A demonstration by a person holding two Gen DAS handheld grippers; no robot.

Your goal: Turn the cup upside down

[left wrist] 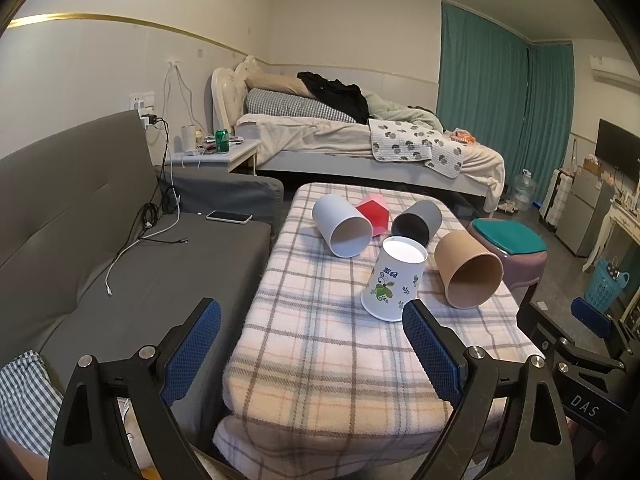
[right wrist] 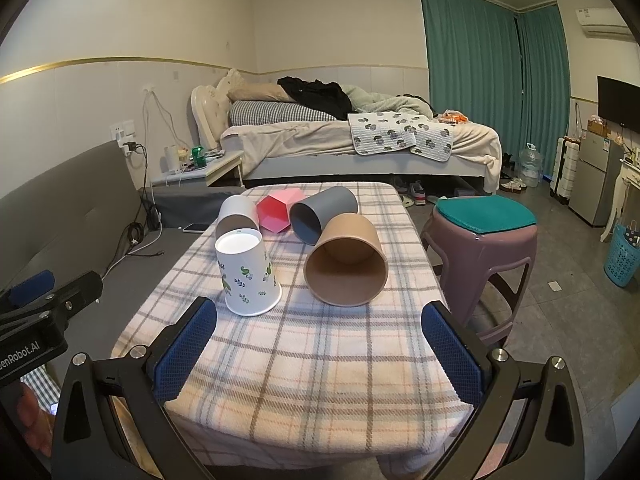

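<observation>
I see both grippers, L [left wrist: 312, 344] & R [right wrist: 320, 340], spread apart w/ nothing held, floral cup [right wrist: 248, 276] upside down on worktop [right wrist: 320, 360].

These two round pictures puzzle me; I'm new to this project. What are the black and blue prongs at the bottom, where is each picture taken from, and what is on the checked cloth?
Each picture comes from a wide-angle camera mounted on a hand-held claw, looking forward along its two fingers. The left claw and the right claw are both open and hold nothing. The blue parts are grip pads. Each view also shows the other claw at its edge. On the table with the plaid cloth a floral white cup stands upside down. A brown cup, a dark grey cup and a light grey cup lie on their sides, with a red and pink faceted holder behind them.
</observation>
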